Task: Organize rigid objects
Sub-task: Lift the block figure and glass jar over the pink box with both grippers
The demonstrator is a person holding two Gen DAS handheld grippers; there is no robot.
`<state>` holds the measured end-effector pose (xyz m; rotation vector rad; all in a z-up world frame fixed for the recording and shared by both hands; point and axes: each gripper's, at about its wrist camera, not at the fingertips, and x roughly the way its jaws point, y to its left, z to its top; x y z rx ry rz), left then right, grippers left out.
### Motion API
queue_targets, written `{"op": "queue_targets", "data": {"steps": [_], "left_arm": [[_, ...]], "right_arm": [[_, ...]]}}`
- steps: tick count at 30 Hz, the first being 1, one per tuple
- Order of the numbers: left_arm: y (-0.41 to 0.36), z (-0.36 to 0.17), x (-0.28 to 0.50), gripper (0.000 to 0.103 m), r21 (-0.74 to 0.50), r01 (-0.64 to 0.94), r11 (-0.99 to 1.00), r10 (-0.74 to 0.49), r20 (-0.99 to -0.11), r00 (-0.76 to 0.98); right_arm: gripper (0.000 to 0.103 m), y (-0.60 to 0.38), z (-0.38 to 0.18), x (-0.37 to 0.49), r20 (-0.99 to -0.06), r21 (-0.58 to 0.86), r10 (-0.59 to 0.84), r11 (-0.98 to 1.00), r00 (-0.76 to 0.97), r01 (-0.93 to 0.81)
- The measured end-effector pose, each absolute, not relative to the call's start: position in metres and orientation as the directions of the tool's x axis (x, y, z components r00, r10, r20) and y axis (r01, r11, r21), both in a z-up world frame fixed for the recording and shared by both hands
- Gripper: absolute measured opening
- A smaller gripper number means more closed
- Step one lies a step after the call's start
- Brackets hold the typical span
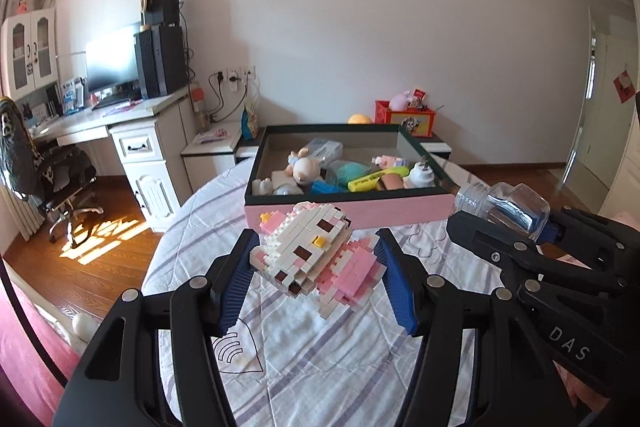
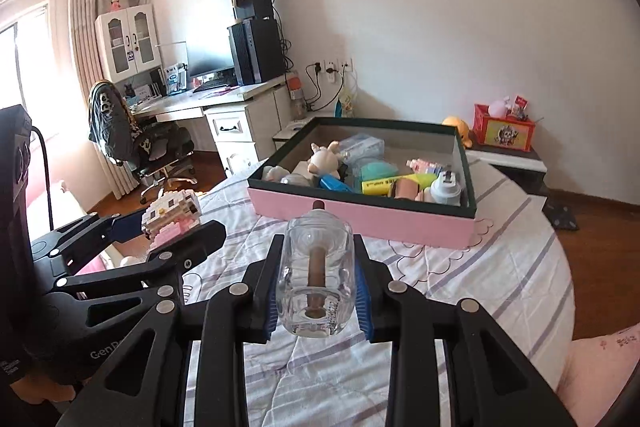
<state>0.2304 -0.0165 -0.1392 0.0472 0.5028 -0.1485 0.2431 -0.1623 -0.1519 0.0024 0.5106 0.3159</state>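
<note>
While gripped, bottle (image 2: 316, 279) neck toward box (image 2: 360, 215).

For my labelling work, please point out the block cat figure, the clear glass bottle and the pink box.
block cat figure (image 1: 308, 247), left wrist view, its white face
clear glass bottle (image 2: 316, 275), right wrist view, its body
pink box (image 2: 360, 217), right wrist view, its front wall

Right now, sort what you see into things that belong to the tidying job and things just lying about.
Part of the job:
- block cat figure in the left gripper
- glass bottle in the right gripper
- pink box of small items on the bed

Just lying about:
- desk
- office chair
- red crate
</note>
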Motion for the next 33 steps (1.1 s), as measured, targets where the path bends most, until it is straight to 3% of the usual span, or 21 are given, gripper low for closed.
{"op": "queue_targets", "data": {"steps": [19, 33], "left_arm": [[-0.019, -0.06, 0.122, 0.061, 0.064, 0.11, 0.992, -0.092, -0.233, 0.968], [-0.023, -0.059, 0.121, 0.061, 0.076, 0.088, 0.993, -0.071, -0.201, 0.977]], "right_arm": [[0.031, -0.163, -0.07, 0.133, -0.267, -0.005, 0.273, 0.959, 0.924, -0.285], [0.031, -0.155, -0.064, 0.133, -0.257, -0.02, 0.268, 0.959, 0.929, -0.282]]}}
